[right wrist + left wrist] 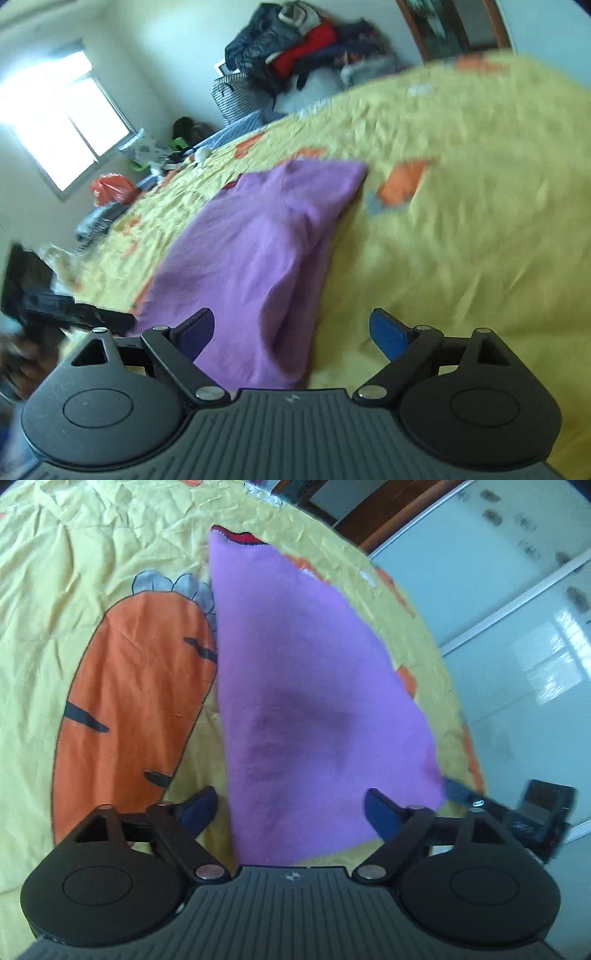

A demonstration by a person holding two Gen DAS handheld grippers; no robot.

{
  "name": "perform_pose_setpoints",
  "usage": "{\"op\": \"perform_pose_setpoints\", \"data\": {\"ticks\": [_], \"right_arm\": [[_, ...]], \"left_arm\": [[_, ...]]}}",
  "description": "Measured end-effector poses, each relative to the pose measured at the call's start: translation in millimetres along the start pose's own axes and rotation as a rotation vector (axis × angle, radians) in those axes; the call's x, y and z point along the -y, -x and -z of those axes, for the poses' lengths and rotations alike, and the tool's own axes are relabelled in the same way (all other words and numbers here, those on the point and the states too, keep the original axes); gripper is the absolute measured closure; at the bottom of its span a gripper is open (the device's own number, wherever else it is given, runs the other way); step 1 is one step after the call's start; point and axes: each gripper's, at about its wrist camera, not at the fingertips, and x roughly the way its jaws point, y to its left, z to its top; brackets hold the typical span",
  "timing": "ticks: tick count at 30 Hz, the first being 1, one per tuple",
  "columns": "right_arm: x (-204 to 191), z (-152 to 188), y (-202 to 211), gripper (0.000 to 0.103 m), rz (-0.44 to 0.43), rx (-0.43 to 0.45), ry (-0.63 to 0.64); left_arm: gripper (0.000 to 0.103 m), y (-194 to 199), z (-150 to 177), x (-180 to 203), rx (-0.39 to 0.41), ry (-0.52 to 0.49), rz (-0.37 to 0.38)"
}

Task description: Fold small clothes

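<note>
A small purple garment lies folded lengthwise on the yellow bed sheet, with a red neckline edge at its far end. My left gripper is open, its blue fingers straddling the garment's near end just above it. In the right wrist view the same purple garment runs away from me. My right gripper is open over its near edge, the left finger above the cloth and the right finger above bare sheet. The other gripper shows at the left.
The sheet has a big orange carrot print left of the garment. The bed edge and a pale tiled floor lie to the right. A pile of clothes and bags sit beyond the bed, near a window.
</note>
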Motion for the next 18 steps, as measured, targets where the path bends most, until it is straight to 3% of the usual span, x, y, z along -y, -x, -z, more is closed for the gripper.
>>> {"op": "perform_pose_setpoints", "data": {"ticks": [1,3,4,5,6,15,18], "right_arm": [[0.7,-0.7,-7.2,0.012,0.002,-0.019,-0.01],[-1.5,0.5,-12.4,0.015,-0.047,-0.026,-0.025],[-2.7,0.1,-18.4,0.032,-0.087,-0.037,-0.05],[-4.5,-0.2,-24.3,0.086,-0.094,-0.049,-0.061],[-7.0,-0.2,-29.9,0.092,-0.048,-0.073,-0.059],[-39.5,2.1,9.4,0.093,-0.07,-0.004,-0.001],[-32.2,16.2,-0.3,0.093,-0.011,-0.056,-0.005]], "left_arm": [[0.018,-0.7,-0.7,-1.5,0.003,0.024,0.008],[0.045,-4.8,-1.8,-6.5,-0.006,0.08,0.062],[0.08,-8.8,-1.6,-8.2,-0.02,0.093,0.063],[0.09,-11.9,-2.4,-6.4,-0.026,0.087,0.036],[0.091,-13.6,-3.5,-8.6,-0.031,0.092,0.051],[0.094,18.3,14.2,-18.9,-0.021,0.129,0.127],[0.095,15.6,36.8,-28.7,-0.029,0.153,0.123]]}}
